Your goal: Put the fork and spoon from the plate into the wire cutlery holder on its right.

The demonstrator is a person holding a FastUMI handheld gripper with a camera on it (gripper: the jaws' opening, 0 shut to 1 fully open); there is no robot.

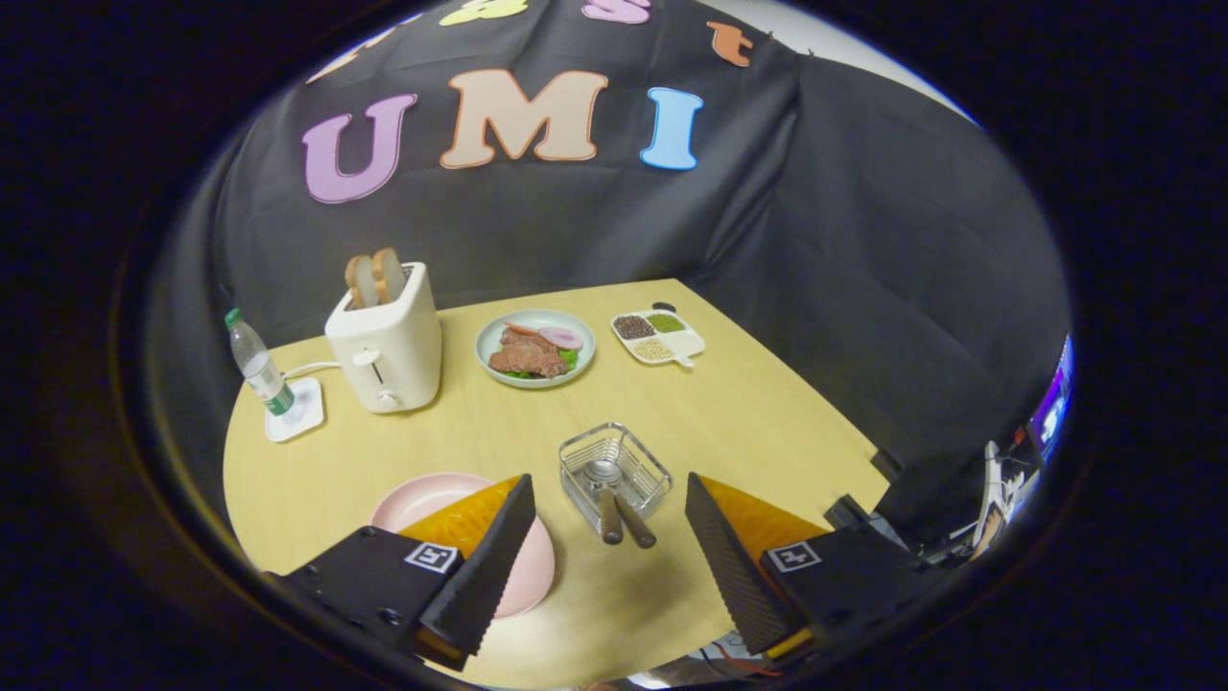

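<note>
The wire cutlery holder (pixel 614 472) stands on the wooden table (pixel 748 422), just ahead of and between my fingers. A spoon (pixel 606 494) and a fork (pixel 633 516) lie in it, heads down in the basket, brown handles sticking out over its near rim toward me. The pink plate (pixel 427 499) sits left of the holder, partly hidden behind my left finger, and looks bare. My gripper (pixel 611 533) is open, held above the table with nothing between its fingers.
Farther back stand a white toaster (pixel 389 345) with bread slices, a water bottle (pixel 257 369) on a white coaster, a green plate of food (pixel 535 347) and a small divided dish (pixel 658 337). Black cloth walls close the back and right.
</note>
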